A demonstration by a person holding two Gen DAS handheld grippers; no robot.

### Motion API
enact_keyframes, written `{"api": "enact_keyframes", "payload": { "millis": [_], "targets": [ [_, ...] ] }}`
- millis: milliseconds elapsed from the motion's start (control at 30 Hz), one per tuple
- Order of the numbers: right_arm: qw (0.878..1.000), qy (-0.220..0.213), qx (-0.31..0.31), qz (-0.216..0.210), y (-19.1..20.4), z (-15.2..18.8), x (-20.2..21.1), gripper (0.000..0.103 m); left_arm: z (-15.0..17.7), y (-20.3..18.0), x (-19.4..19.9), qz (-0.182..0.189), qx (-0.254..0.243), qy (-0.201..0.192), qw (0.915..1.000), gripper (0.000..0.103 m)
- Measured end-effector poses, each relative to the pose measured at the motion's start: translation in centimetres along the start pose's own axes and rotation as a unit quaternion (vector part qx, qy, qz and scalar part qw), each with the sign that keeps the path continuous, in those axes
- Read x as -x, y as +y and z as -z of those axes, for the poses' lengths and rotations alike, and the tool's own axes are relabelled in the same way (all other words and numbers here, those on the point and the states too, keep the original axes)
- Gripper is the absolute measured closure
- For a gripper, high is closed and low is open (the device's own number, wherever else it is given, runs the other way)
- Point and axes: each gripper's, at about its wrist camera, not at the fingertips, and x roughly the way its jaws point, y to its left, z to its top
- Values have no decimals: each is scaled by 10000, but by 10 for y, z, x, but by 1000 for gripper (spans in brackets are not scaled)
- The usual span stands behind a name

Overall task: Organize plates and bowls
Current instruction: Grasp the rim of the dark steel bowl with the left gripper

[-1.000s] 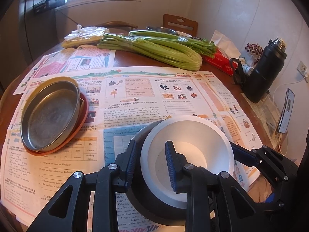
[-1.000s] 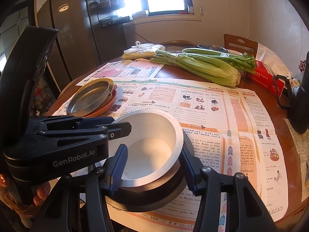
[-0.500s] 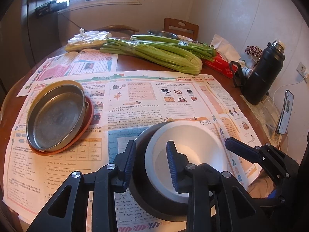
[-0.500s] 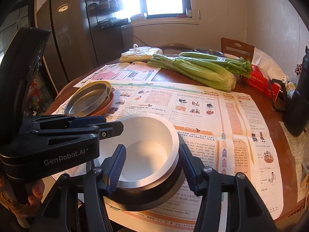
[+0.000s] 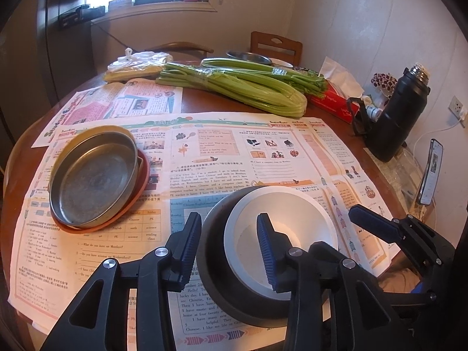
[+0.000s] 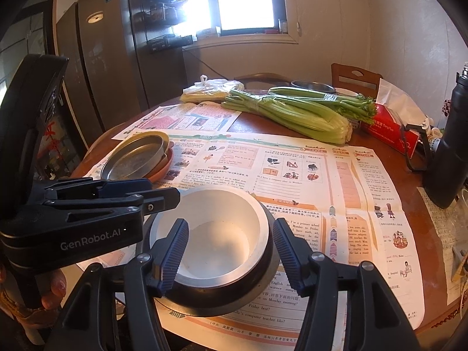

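The white bowl (image 5: 280,234) sits nested in a dark bowl (image 5: 222,263) on the newspaper-covered bench (image 5: 204,111), right between both pairs of fingers.

The left gripper (image 5: 228,251) straddles the near-left wall of the nested pair: one finger stands outside the dark bowl, clear of it, and the other hangs inside the white bowl. Its jaws are opening and neither pad appears to press on the wall.

The right gripper (image 6: 231,251) comes in from the other side. In its own view its left finger dips inside the white bowl and its right finger stands outside the dark rim; a gap shows at each pad. Its jaws are opening too, so the bowls look set down and let go.

Beyond and to the left of the left fingers lies the plate stack (image 5: 93,175), a metal plate on a brown one, well apart from the bowls. The left hand is the nearer to it. Judging from the layout, any further move to that stack goes forward and left; the bowls have no long axis, so approach angle matters little.
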Motion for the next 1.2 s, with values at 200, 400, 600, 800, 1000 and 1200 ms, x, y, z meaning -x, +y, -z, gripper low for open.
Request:
{"api": "enact_keyframes", "payload": {
  "millis": [200,400,600,800,1000,1200],
  "targets": [
    [10000,-60,-47,17,-2,-1,4,40,0,2,3,-30,19,-22,10000,60],
    [9999,-100,-100,81,-5,-1,7,39,1,1,3,-45,-12,-22,10000,59],
    [9997,-124,-181,123,-10,-1,8,37,2,0,1,-44,-44,0,10000,59],
    [9993,-74,-332,135,-18,0,4,37,3,-5,-2,-66,-136,15,9999,58],
    [9984,-5,-549,119,-30,3,0,37,4,-10,-5,-151,-267,3,9995,54],
    [9974,100,-701,89,-36,5,-8,37,5,-10,-13,-183,-279,87,9994,53]
  ]
}}
